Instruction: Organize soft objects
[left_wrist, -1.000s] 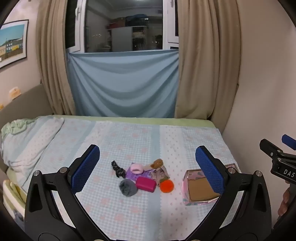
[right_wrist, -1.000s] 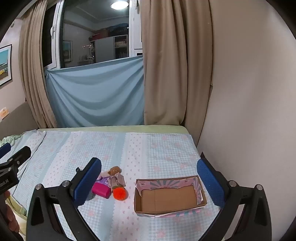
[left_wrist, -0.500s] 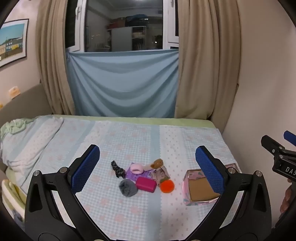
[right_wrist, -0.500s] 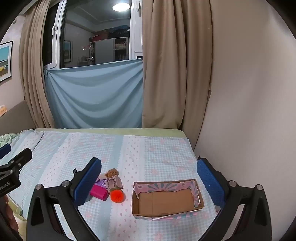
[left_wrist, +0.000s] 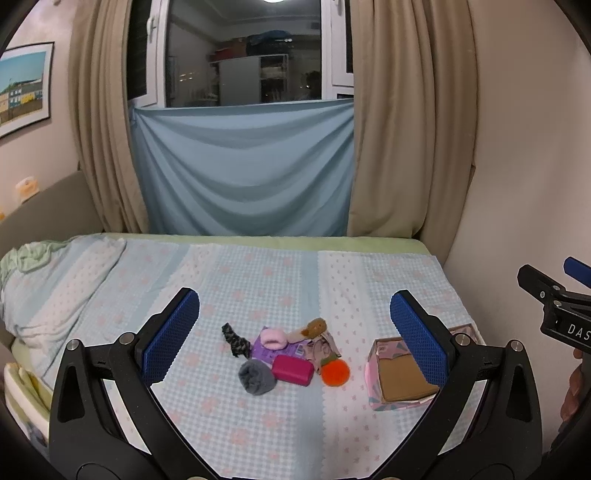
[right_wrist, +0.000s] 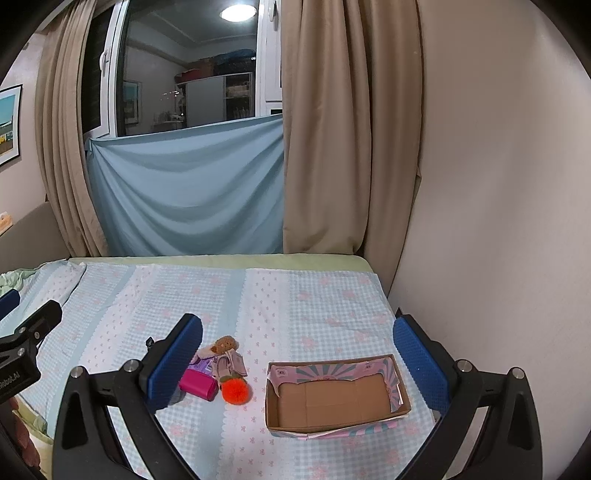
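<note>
At the bottom of each frame a gripper hovers above the bed with jaws spread wide and nothing between them: the left gripper (left_wrist: 294, 332) and the right gripper (right_wrist: 297, 354), both with blue dimpled pads on black arms. Lower right in the right wrist view sits a shallow rectangular cardboard box (right_wrist: 400, 408), plain brown inside, pink patterned outside, holding nothing, its long axis running left to right. Left of it, apart from the box, lies the cluster of soft objects: a fuzzy orange pompom (left_wrist: 334, 372), a magenta rounded block (left_wrist: 292, 370), a grey rolled sock (left_wrist: 256, 376), a pink ring-shaped scrunchie (left_wrist: 272, 338) and a small brown plush bear (left_wrist: 314, 327). The checked quilted bedspread (left_wrist: 258, 280) stretches back to a draped blue sheet (left_wrist: 243, 166) between beige curtains (left_wrist: 391, 122).
</note>
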